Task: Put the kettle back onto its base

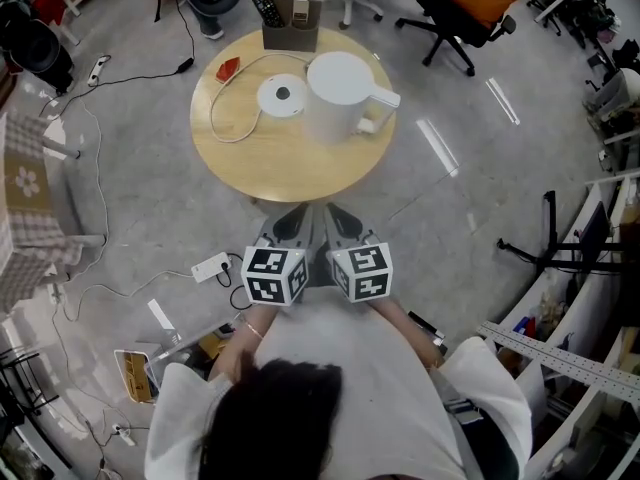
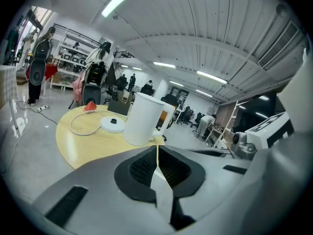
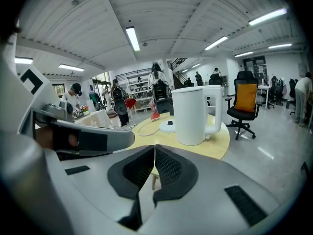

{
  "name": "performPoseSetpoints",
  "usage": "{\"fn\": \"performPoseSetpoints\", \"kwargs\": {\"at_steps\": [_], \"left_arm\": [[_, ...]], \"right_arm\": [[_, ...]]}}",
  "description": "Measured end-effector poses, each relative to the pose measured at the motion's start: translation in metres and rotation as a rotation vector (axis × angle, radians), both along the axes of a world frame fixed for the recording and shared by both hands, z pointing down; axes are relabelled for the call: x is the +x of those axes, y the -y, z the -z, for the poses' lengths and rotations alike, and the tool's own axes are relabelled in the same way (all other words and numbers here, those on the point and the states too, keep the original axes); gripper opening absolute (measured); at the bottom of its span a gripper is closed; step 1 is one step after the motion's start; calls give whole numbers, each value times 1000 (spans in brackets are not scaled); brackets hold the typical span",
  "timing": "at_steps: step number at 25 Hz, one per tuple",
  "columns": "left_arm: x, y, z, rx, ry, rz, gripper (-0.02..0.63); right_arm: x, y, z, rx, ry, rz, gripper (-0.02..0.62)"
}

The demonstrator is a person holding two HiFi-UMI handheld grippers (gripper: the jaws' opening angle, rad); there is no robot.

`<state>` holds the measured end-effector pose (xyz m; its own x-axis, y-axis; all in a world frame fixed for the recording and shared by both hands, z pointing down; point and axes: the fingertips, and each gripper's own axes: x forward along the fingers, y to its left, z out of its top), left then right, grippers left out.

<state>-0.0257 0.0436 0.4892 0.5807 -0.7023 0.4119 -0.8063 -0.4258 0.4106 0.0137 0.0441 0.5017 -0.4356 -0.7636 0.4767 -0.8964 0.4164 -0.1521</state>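
Head view, kettle first: the white kettle (image 1: 340,96) stands upright on the round wooden table (image 1: 290,163), not on its base. Its lid is on, and its handle faces away from the base.

Base (image 1: 282,95): a white disc with a dark centre stud, lying flat just left of the kettle. Whether the two touch, you cannot tell from any view.

Cord (image 1: 225,118): white, looping over the tabletop on the far side of the base from the kettle. A small red item (image 1: 228,67) lies by the cord, further out from the kettle the same way.

Box (image 1: 290,36): brown, at the table rim behind the kettle and a little left of it. A black remote (image 1: 267,8) sticks up out of it.

Your left gripper (image 1: 290,226) is well short of the kettle, off the table's near edge and over the floor. Left gripper view: the black pads are pressed together with nothing between them.

Your right gripper (image 1: 345,224) sits just beside the left one, equally far from the kettle. Right gripper view: jaws fully closed and empty, kettle dead ahead.

Surroundings: an office chair with an orange back (image 1: 470,3) stands beyond the kettle to its right. A white power strip (image 1: 211,266) lies on the floor on your side of the kettle, to the left.
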Motion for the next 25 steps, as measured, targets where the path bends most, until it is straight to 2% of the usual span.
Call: {"fn": "performPoseSetpoints", "kwargs": {"at_steps": [12, 25], "left_arm": [[10, 32, -11, -25, 38, -5, 32], [34, 62, -7, -10, 62, -17, 32]], "right_arm": [[12, 36, -7, -36, 53, -19, 26], [38, 64, -6, -43, 55, -28, 27]]}}
